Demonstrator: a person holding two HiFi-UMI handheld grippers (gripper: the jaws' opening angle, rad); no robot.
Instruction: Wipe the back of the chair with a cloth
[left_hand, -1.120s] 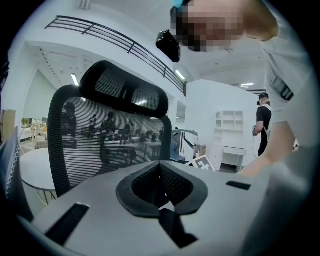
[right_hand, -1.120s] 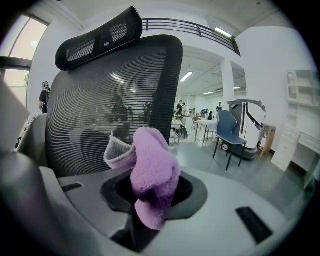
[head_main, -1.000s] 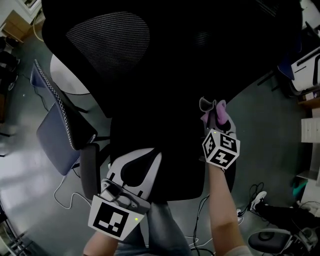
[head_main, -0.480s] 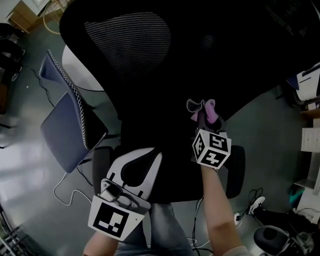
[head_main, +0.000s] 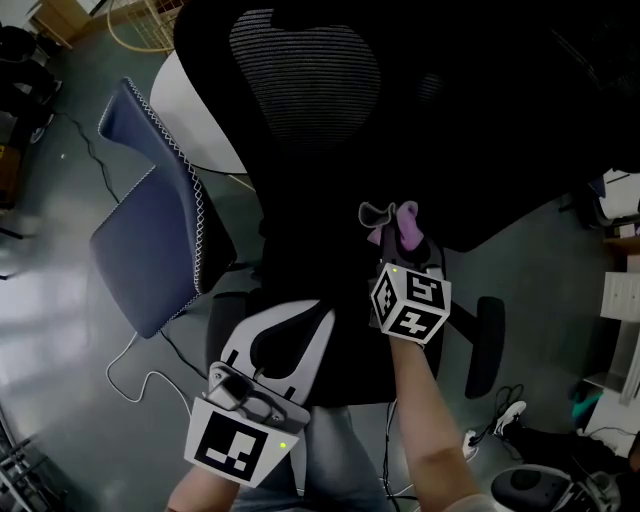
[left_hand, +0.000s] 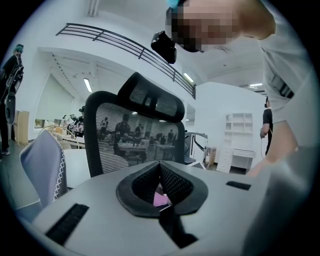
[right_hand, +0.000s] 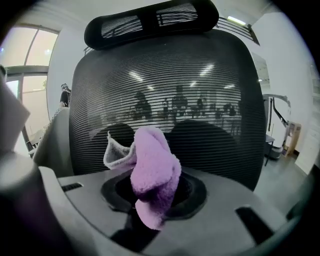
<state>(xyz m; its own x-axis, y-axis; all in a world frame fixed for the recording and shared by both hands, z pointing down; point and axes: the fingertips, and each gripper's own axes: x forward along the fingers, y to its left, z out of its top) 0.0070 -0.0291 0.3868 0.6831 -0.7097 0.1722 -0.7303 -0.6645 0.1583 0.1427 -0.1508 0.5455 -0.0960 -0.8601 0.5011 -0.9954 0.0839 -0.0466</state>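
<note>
The grey polished floor (head_main: 60, 330) of a big open workroom lies under me, with a blue-grey side chair edged in white stitching (head_main: 150, 240) off to my left. From the head view the black mesh-backed office chair (head_main: 305, 90) is mostly a dark mass. My right hand-held gripper (head_main: 398, 243) is clenched on the bunched purple fleece cloth (head_main: 405, 222) low against its back, though I cannot tell if the cloth touches the mesh. The right gripper view adds what that view hides: the mesh's horizontal ribbing, the black headrest (right_hand: 150, 22) on top, and a pale grey corner of the cloth folded out to the left. My left hand-held gripper (head_main: 292, 318) hangs low near my body, jaws closed together. Its own view shows a small pink patch in the gap below the tips, which I cannot identify. Compared with a second ago, the right hand-held gripper and cloth have slid left across the chair back, while the left has barely moved.
</note>
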